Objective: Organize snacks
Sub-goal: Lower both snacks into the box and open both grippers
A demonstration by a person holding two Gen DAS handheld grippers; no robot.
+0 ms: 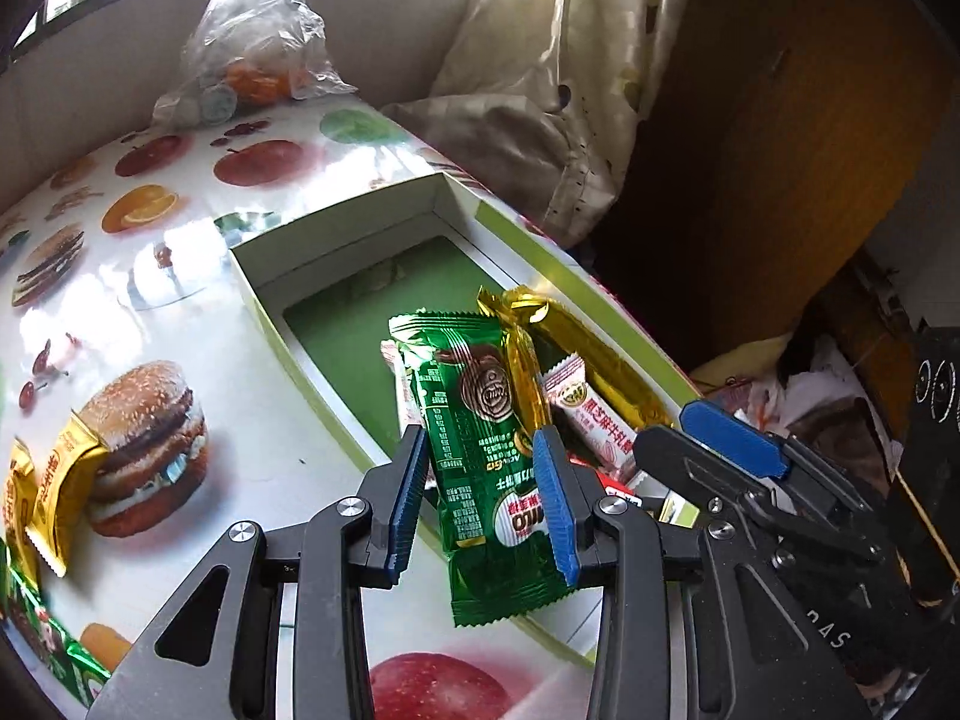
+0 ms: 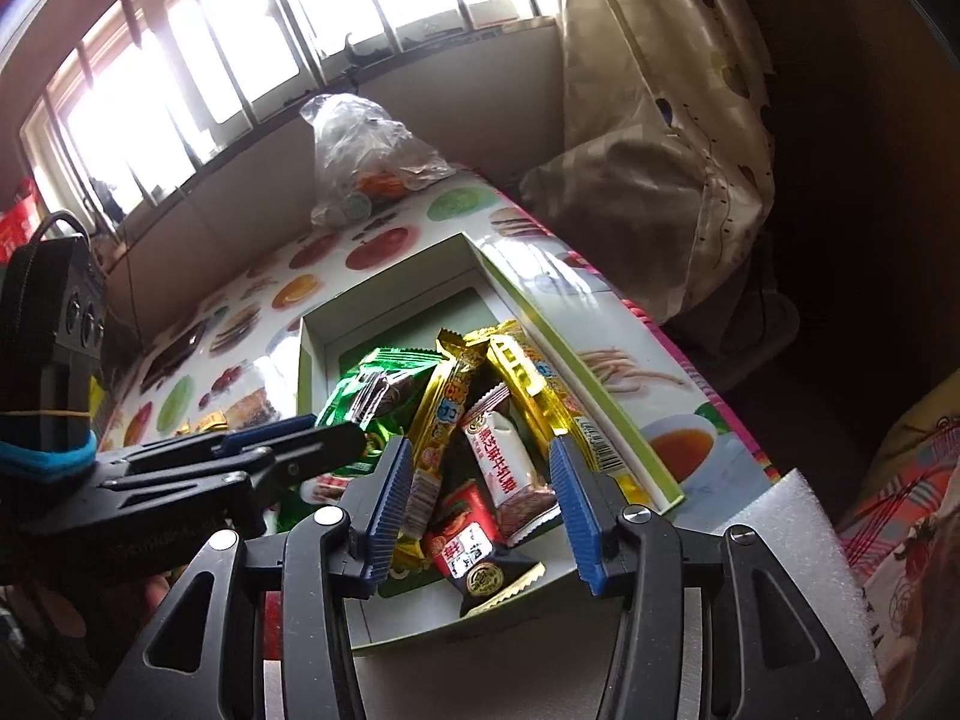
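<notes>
- Green snack packet (image 1: pixel 480 456): lies between the two blue pads of the left tongs (image 1: pixel 480 480), its upper end over the box, its lower crimped end hanging past the near box wall. The right pad (image 1: pixel 555 504) touches the wrapper's edge; the left pad (image 1: pixel 408 492) stands just apart, so a firm grip cannot be told.
- Open box (image 1: pixel 264 300): white walls, green floor, directly ahead of both tongs on the counter (image 1: pixel 258 408).
- Box contents: gold wrapped bars (image 2: pixel 528 384), a white-and-pink packet (image 2: pixel 510 468) and a dark red-labelled packet (image 2: pixel 474 546) lie piled at the end nearest the tongs.
- Right tongs (image 2: pixel 480 510): released, jaws spread wide, hovering over the pile with the white-and-pink packet seen between the pads, nothing held.
- Yellow packets (image 1: pixel 54 480): on the counter, well to the left of the left tongs.
- Clear plastic bag (image 1: pixel 258 36): far beyond the box, at the counter's back edge.
- White foam block (image 2: pixel 798 570): just right of the right tongs.
</notes>
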